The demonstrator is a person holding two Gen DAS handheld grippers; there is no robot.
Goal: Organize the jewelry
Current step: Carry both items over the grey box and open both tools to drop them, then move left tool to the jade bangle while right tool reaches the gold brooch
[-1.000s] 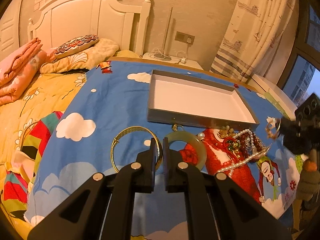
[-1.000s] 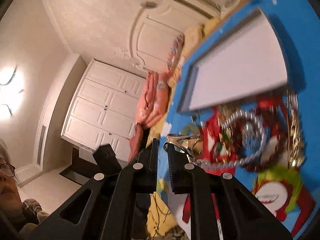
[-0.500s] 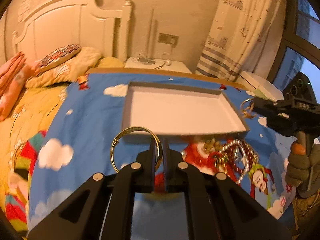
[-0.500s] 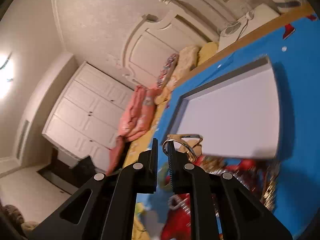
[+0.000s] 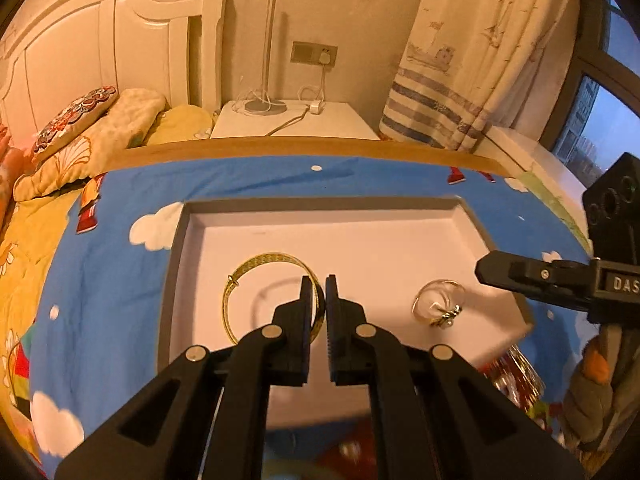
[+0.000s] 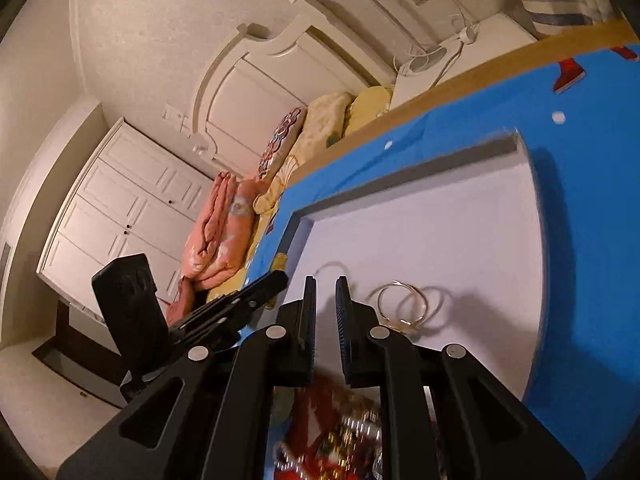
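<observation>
Currently, scene: a bed with a blue cartoon cover [image 5: 120, 272] is seen, with a shallow white tray [image 5: 400, 216] lying on it.
Left edge: pillows and a white headboard are seen at the far left, well apart from the tray.
Gold bangle [image 5: 240, 300]: it is held in the left part of the tray, its right rim caught between the fingers; whether it rests on the tray floor or hangs just above cannot be told.
Left hand-held gripper [image 5: 317, 312]: its fingers are pressed together on the bangle's near-right rim, with only a thin gap showing.
Pale ring piece [image 5: 438, 306]: it lies loose on the tray floor, right of the bangle and apart from it; in the right wrist view it reads as two overlapping loops [image 6: 408, 304].
Right hand-held gripper [image 6: 325, 316]: its fingers are slightly spread and nothing is held; the ring piece lies just to their right.
Loose jewelry pile [image 6: 340, 432]: beads and chains remain on the cover, near of the tray's near-right corner.
Key relation: the pile is judged to lie nearer the right hand-held gripper, near of and below its fingers, so the next pick is likely reached by drawing back toward the near side.
</observation>
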